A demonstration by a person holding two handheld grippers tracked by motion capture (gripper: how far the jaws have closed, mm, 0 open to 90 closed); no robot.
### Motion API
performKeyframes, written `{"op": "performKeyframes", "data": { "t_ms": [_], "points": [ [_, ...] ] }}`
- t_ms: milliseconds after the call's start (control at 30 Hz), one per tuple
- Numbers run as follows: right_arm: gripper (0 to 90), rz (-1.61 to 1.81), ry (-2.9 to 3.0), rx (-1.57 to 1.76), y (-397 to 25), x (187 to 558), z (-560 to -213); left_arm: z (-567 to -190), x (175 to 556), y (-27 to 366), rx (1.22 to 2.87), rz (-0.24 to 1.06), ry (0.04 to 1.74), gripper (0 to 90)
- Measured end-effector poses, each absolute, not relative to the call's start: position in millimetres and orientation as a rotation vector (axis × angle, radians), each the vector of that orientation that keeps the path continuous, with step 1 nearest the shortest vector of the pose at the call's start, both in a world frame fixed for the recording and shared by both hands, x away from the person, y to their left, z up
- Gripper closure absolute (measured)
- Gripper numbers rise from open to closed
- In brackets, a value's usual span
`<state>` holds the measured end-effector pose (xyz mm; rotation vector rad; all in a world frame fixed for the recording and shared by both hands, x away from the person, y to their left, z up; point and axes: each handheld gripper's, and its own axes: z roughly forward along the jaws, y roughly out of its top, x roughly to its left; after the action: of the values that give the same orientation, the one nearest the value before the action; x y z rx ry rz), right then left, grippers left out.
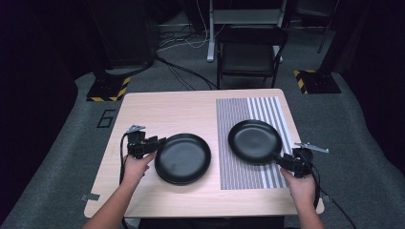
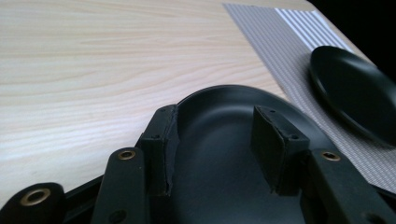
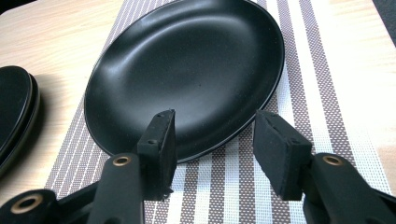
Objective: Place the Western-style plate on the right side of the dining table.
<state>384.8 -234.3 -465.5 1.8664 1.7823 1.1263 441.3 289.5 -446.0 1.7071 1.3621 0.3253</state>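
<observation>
Two black plates lie on the wooden table point(image 1: 162, 112). The left plate point(image 1: 183, 158) rests on bare wood; in the right gripper view its edge point(image 3: 14, 116) shows two rims, like a stack of two. The right plate point(image 1: 255, 141) point(image 3: 187, 70) lies on a striped placemat point(image 1: 248, 176). My left gripper point(image 1: 161, 141) point(image 2: 217, 121) is open, its jaws spread over the left plate's point(image 2: 219, 163) left rim. At the right plate's near right rim, my right gripper point(image 1: 279, 160) point(image 3: 217, 126) also stands open with nothing gripped.
A black folding chair point(image 1: 250, 52) stands behind the table's far edge, with cables on the grey floor around it. The placemat point(image 2: 280, 42) point(image 3: 224, 186) covers the table's right part. Bare wood stretches across the far left.
</observation>
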Motion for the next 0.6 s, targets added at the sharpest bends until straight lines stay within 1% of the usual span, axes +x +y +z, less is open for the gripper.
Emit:
{"op": "performKeyframes", "data": {
  "t_ms": [67, 333, 600],
  "points": [
    [48.4, 1.127, 1.781, 1.866, -234, 384, -468, -448, 438, 295, 1.703, 0.329, 1.368, 51.0],
    [48.2, 1.124, 1.802, 1.839, -232, 380, -476, -461, 422, 312, 1.786, 0.402, 1.309, 49.5],
    [48.2, 1.124, 1.864, 1.784, -225, 378, -482, -477, 415, 332, 1.803, 0.400, 1.313, 49.0]
  ]
}}
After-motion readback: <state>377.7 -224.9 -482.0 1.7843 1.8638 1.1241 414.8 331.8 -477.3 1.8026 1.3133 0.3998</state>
